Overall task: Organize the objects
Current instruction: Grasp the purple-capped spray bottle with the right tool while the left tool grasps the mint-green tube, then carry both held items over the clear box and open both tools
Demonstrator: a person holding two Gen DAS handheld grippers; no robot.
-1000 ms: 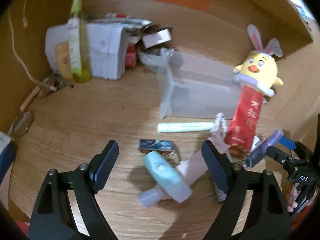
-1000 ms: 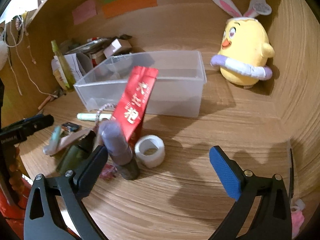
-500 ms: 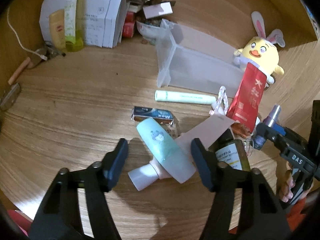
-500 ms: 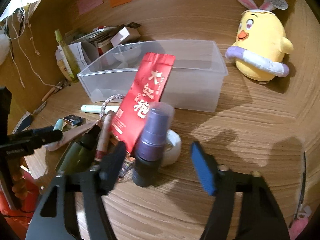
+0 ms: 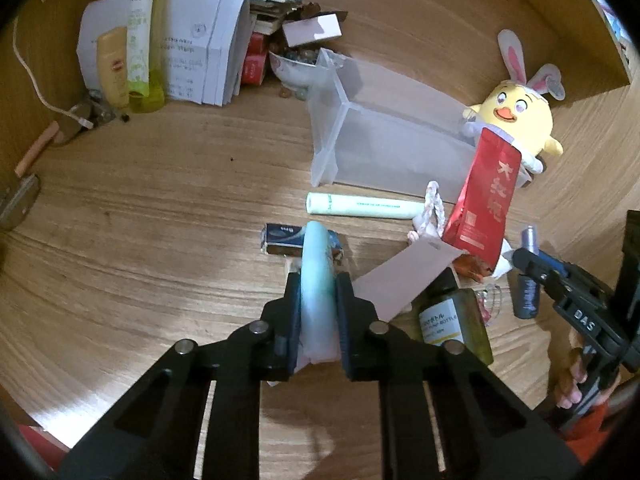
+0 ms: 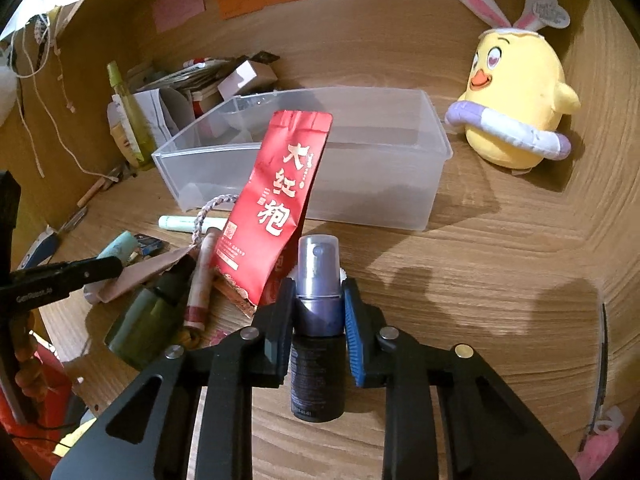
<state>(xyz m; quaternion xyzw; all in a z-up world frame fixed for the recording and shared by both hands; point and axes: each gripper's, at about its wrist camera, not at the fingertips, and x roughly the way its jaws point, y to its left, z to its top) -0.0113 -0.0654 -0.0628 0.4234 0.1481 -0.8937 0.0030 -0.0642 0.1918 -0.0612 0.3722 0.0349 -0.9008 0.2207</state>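
Observation:
My left gripper (image 5: 318, 284) is shut on a light blue tube (image 5: 316, 280) and holds it just above the wooden desk. My right gripper (image 6: 319, 300) is shut on a small purple spray bottle (image 6: 318, 300), held upright; it also shows in the left wrist view (image 5: 526, 276). A clear plastic bin (image 6: 400, 200) stands empty behind a red tea packet (image 6: 276, 208). A green bottle (image 6: 148, 320), a pale green tube (image 5: 364, 205) and a small blue box (image 5: 282, 236) lie in the pile.
A yellow chick plush (image 6: 516, 96) sits at the back right. White boxes (image 5: 192, 48), a tall green bottle (image 5: 140, 40) and clutter stand at the back left. A pink card (image 5: 404, 276) lies over the pile. Wooden walls enclose the desk.
Both grippers closed: the left one onto the light blue tube, the right one onto the purple spray bottle. Both moved forward over the pile.

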